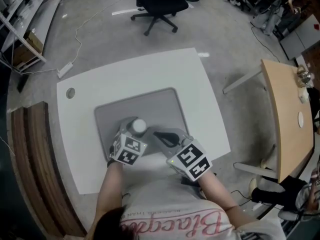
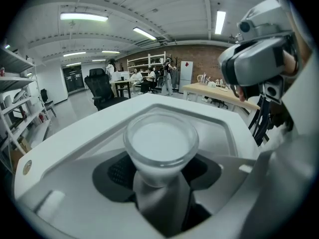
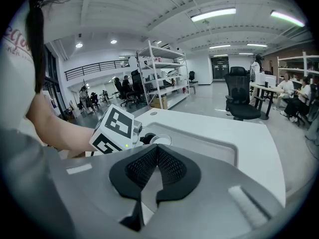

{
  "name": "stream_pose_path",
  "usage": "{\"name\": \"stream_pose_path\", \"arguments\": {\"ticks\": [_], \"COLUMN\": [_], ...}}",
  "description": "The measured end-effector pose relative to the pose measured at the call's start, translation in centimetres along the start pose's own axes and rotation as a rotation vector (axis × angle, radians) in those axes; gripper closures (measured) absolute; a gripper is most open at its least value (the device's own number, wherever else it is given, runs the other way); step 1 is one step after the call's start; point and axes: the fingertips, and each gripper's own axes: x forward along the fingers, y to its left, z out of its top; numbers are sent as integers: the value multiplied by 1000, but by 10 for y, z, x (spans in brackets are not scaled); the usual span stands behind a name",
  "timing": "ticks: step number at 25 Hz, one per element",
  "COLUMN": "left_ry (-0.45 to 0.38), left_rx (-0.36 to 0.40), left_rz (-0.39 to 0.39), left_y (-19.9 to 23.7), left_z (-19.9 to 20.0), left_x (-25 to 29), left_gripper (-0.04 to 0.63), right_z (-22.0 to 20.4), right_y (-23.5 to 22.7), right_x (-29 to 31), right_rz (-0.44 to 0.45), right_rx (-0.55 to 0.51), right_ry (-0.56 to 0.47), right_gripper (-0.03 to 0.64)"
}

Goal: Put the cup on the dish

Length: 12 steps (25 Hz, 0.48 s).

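Observation:
A small white cup (image 1: 138, 126) sits between the jaws of my left gripper (image 1: 135, 129), which is shut on its sides. In the left gripper view the cup (image 2: 160, 146) is upright with its mouth facing up, and the black pads (image 2: 119, 171) press on it. It is over the near part of a grey rectangular dish (image 1: 150, 101) on the white table (image 1: 195, 84); I cannot tell whether it touches the dish. My right gripper (image 1: 159, 134) lies just to the right, pointing at the cup. Its jaws (image 3: 155, 156) are shut with nothing held.
A black office chair (image 1: 157, 4) stands beyond the table. A wooden table (image 1: 282, 119) is at the right and a wooden bench (image 1: 40, 174) at the left. The white table has a round hole (image 1: 70, 92) near its far left corner.

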Motion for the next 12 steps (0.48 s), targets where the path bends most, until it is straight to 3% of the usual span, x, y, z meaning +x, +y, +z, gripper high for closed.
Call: {"name": "stream_pose_path", "arguments": {"ticks": [12], "left_ry": [29], "left_rx": [-50], "left_rz": [-17], "left_y": [4], "left_z": [-5], "left_x": [6], "left_gripper": [334], "right_z": [3], "right_y": [0], "right_x": [3], "right_rz": [36], "right_rx": [-3], "right_ry": [-6], "right_gripper": [615]}}
